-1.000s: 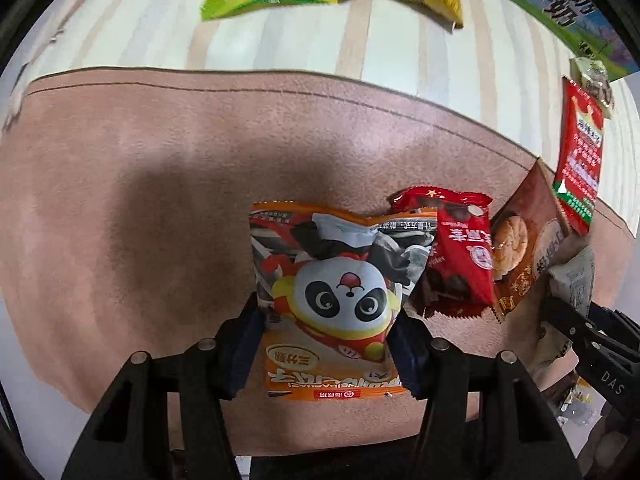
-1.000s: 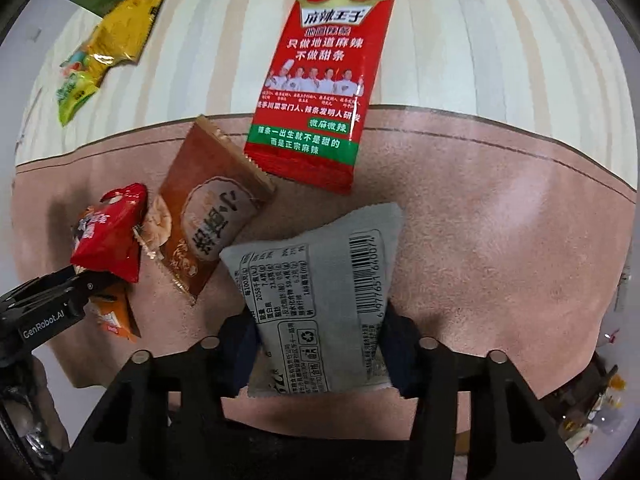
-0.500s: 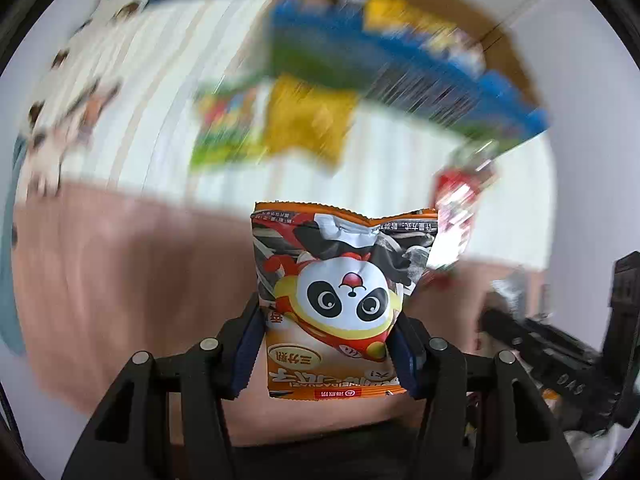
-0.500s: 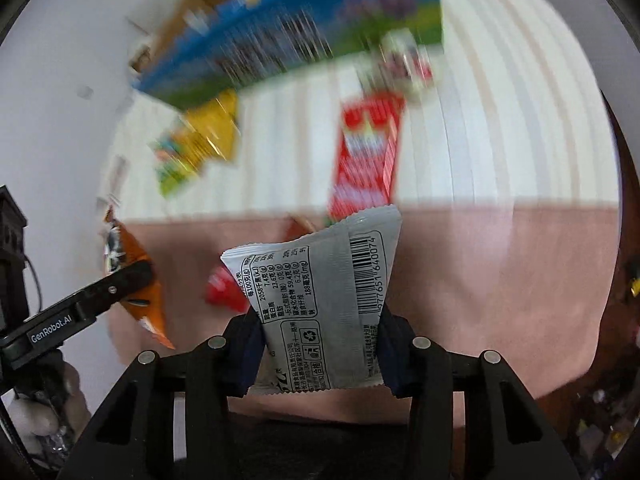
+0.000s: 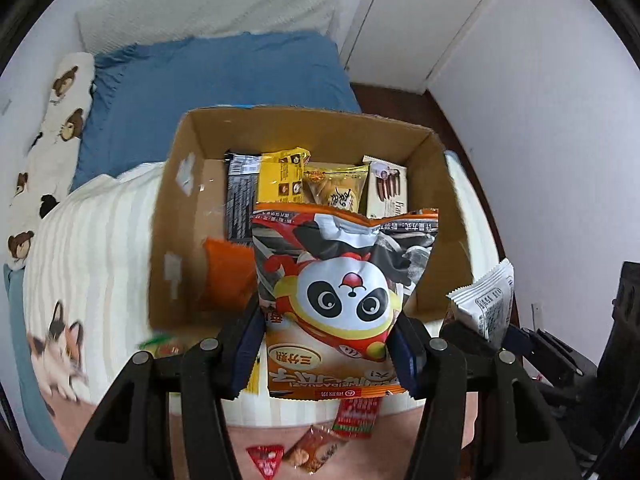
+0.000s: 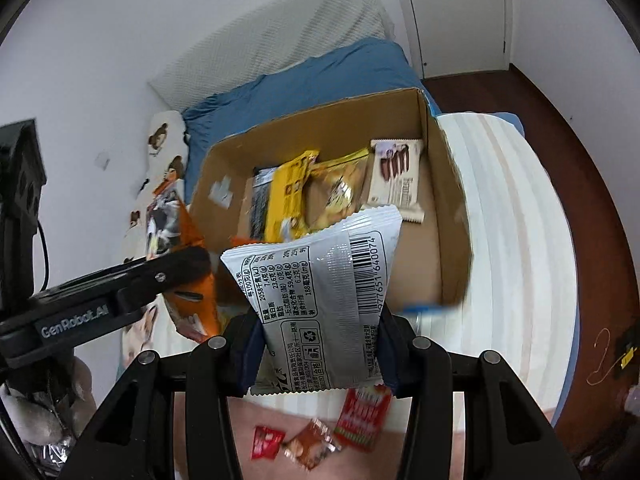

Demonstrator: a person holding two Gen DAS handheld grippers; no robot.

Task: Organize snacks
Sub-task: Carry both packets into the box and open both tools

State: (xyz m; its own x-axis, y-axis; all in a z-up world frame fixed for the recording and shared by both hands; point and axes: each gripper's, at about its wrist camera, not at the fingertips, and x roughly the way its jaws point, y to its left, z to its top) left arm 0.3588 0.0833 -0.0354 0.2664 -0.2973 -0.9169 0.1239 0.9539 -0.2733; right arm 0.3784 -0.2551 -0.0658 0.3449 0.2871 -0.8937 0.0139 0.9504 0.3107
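My left gripper (image 5: pixel 326 344) is shut on an orange snack bag with a panda (image 5: pixel 344 292), held up above the near side of an open cardboard box (image 5: pixel 308 124). Its neighbour, my right gripper (image 6: pixel 320 344), is shut on a silver snack packet with a barcode (image 6: pixel 320 280), also raised before the box (image 6: pixel 320 120). Several snack packs lie flat inside the box. The silver packet (image 5: pixel 486 304) shows at the right of the left wrist view; the orange bag (image 6: pixel 168 220) and left gripper's finger (image 6: pixel 132 292) show at the left of the right wrist view.
The box rests on a bed with a cream striped cover (image 6: pixel 512 240) and a blue sheet (image 5: pixel 208 76). Below lie a small red packet (image 6: pixel 266 442), a brown cookie packet (image 6: pixel 310 446) and a long red packet (image 6: pixel 362 416) on a pink blanket (image 6: pixel 420 456). Dark wood floor (image 6: pixel 568 128) at right.
Both grippers have risen from the pink blanket with their packets and now look down into the cardboard box. The loose packets on the blanket have dropped to the bottom of both views.
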